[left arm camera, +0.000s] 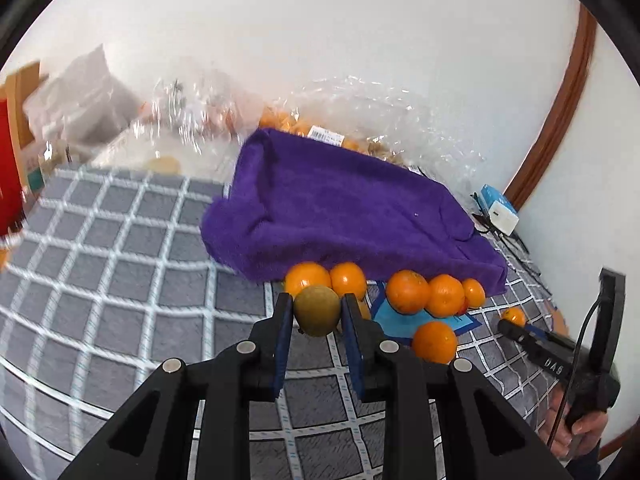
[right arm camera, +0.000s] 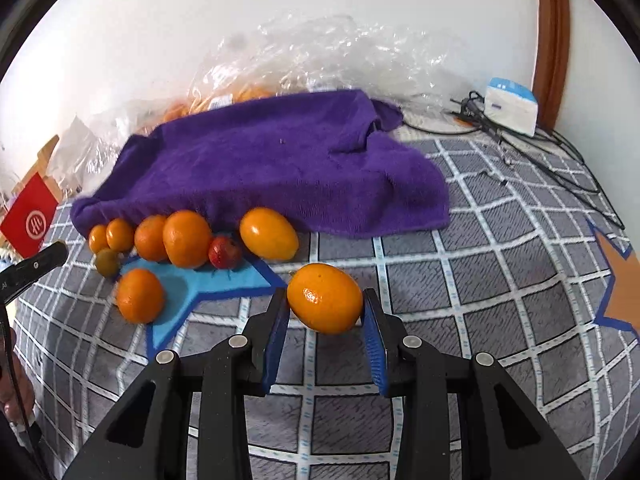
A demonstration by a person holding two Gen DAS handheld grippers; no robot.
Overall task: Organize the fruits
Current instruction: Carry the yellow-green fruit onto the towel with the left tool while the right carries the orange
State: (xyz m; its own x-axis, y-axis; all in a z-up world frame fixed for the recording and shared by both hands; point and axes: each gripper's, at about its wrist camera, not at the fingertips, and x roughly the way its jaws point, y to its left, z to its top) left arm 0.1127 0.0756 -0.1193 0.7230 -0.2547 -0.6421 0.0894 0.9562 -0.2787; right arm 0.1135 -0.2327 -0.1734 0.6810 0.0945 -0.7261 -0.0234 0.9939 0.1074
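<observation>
Left gripper (left arm camera: 317,312) clamps a greenish-brown fruit (left arm camera: 317,310); right gripper (right arm camera: 325,306) pinches an orange (right arm camera: 325,298) crosswise, the fruit pile (right arm camera: 188,240) up-left.

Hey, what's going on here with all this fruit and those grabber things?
A person is sorting fruit on a grey checked mat, with hand-held tongs in each hand. The left tongs are shut on a small greenish-brown fruit, maybe a kiwi. The right tongs are shut on an orange, held just above the mat. More oranges and a small red fruit lie along the edge of a purple towel, untouched so far.
</observation>
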